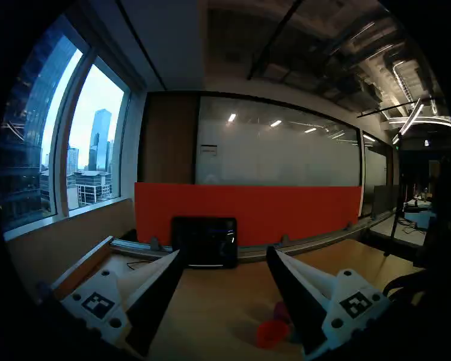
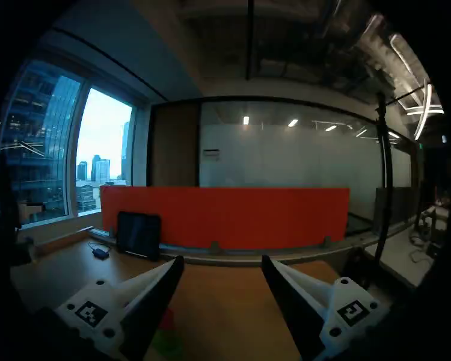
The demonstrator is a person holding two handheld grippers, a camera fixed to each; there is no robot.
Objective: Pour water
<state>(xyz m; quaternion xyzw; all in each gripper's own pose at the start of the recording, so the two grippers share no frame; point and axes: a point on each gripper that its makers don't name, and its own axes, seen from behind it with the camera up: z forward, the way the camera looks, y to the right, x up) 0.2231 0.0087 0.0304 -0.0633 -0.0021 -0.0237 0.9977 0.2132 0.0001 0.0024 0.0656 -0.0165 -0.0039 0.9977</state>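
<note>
At the lower edge of the left gripper view, just inside the finger on the right of the frame: red cup, with a purple cup close behind it. Both are partly cut off and seem to stand on the desk. Contents too small to tell.

Lower left of the right gripper view: green cup, half hidden behind the finger there. Some red shows just above it, possibly the same red cup.

Left gripper: jaws wide apart, nothing between them, held above the desk.

Right gripper: jaws wide apart, likewise empty.

Background, centre of both views: tablet propped against an orange screen. Window at the left of the frame.

Step in hand, as judged: the approach, with no cup yet grasped. To do it well:
- Tip a gripper downward so the cups sit centred between its fingers.
- First settle which cup holds water.
- Close on its wall about halfway up and keep it upright.
- Bring it beside the receiving cup before tilting slowly.
</note>
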